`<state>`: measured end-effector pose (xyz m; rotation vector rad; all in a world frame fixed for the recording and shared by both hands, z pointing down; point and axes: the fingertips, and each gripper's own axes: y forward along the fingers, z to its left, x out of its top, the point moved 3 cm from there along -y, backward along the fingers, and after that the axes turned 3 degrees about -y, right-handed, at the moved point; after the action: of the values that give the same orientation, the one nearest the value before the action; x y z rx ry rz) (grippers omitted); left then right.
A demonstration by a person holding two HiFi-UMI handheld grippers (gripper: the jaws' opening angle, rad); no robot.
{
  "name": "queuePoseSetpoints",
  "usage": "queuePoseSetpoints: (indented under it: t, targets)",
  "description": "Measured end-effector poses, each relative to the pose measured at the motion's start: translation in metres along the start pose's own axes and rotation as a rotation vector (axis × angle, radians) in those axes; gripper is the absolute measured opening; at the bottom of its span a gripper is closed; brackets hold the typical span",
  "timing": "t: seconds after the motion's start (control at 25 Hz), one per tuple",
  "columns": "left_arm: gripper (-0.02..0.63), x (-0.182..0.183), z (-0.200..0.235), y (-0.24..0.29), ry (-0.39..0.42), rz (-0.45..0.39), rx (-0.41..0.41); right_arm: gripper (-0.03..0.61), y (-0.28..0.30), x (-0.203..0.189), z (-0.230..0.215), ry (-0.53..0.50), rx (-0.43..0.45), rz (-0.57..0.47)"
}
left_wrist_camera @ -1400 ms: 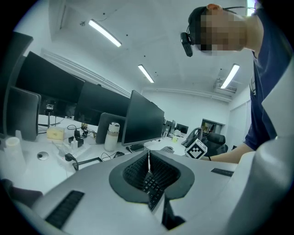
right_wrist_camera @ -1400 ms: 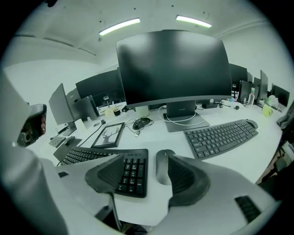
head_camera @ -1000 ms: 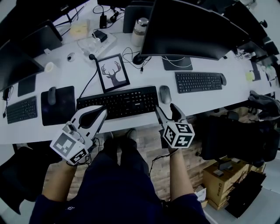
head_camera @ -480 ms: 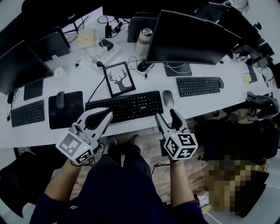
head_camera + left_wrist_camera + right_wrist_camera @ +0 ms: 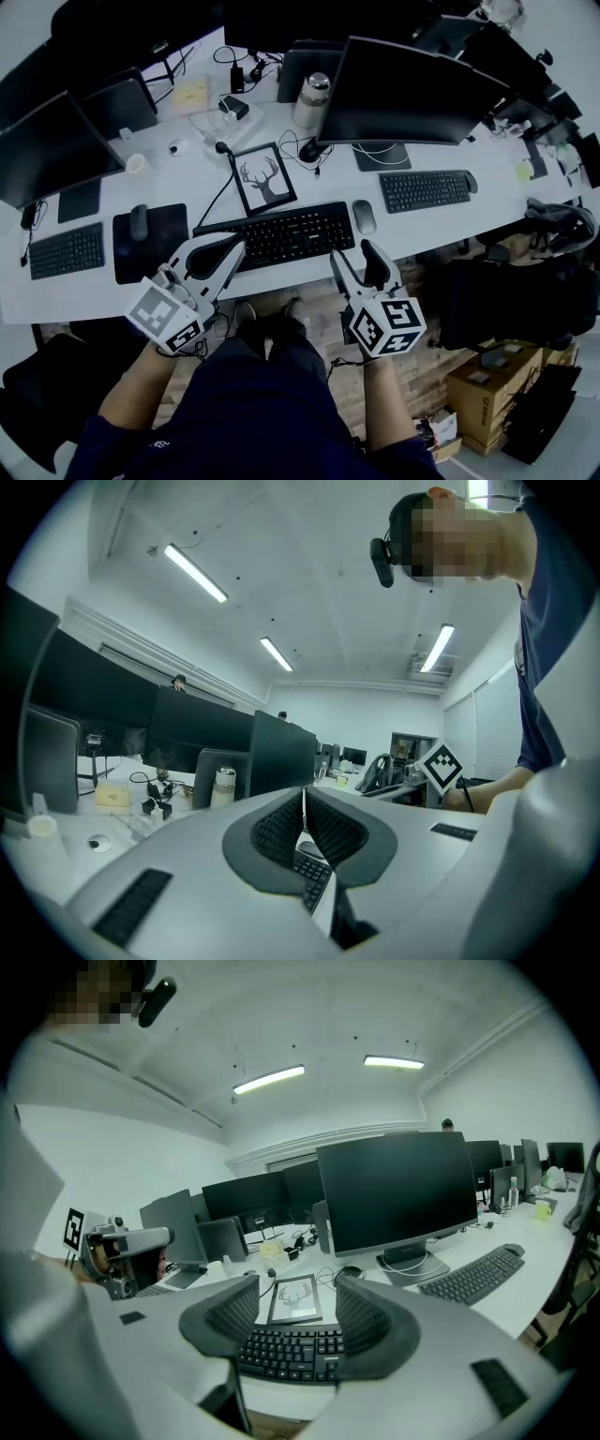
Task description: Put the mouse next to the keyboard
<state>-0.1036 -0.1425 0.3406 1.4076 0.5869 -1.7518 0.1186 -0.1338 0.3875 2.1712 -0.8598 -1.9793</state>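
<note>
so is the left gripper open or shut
Shut: on the left gripper the jaws meet at the tips, with nothing between them.

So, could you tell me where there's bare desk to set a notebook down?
Bare desk lies in front of the right keyboard, right of the mouse. Another patch sits between mouse pad and picture frame, though a cable crosses it. Behind the frame it's crowded.

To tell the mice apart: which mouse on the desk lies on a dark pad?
The left mouse: it alone lies on the dark mouse pad. The middle mouse and the right mouse lie on the bare white desk.
</note>
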Motion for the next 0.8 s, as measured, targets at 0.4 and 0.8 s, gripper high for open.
queuePoseSetpoints:
  t: [0.4,0.8]
  targets:
    - [0.035,0.008,0.002,-0.007,0.011,-0.021,-0.006,0.222,-0.009,0.019,0.020,-0.027,0.008,-0.052]
    - [0.035,0.014,0.002,-0.005,0.015,-0.031,-0.007,0.138,-0.010,0.030,0.037,-0.062,0.045,-0.080]
